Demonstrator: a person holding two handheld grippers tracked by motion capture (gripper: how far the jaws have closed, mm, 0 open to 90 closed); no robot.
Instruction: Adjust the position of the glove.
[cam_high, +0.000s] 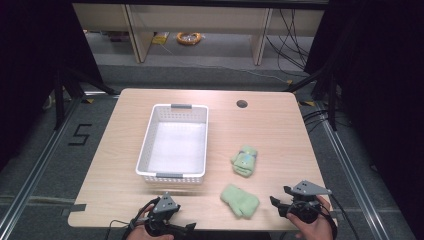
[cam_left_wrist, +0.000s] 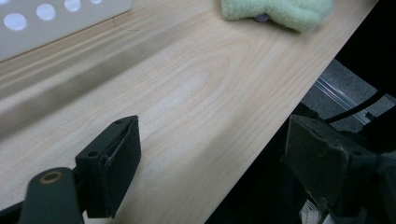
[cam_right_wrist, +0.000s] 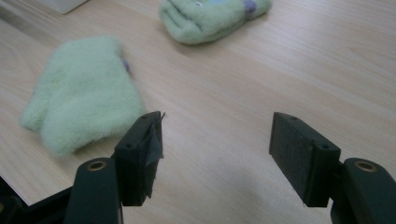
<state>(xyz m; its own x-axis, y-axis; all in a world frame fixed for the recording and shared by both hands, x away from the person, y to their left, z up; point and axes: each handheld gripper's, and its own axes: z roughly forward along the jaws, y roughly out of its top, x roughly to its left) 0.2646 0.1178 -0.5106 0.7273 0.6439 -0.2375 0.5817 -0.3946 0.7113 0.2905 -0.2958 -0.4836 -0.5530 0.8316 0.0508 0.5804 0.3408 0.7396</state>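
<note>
Both tongs, left (cam_left_wrist: 210, 163) and right (cam_right_wrist: 217, 154), gape apart; basket (cam_high: 150, 135) (white) beside two green mittens (cam_high: 240, 200).

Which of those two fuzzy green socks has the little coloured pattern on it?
The farther sock, right of the white basket; the plain sock lies nearer the table's front edge.

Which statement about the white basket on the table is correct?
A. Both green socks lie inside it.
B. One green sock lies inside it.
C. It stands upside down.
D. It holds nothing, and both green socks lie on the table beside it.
D: in the high view the white basket shows a bare floor, while the two green socks lie on the table to its right.
</note>
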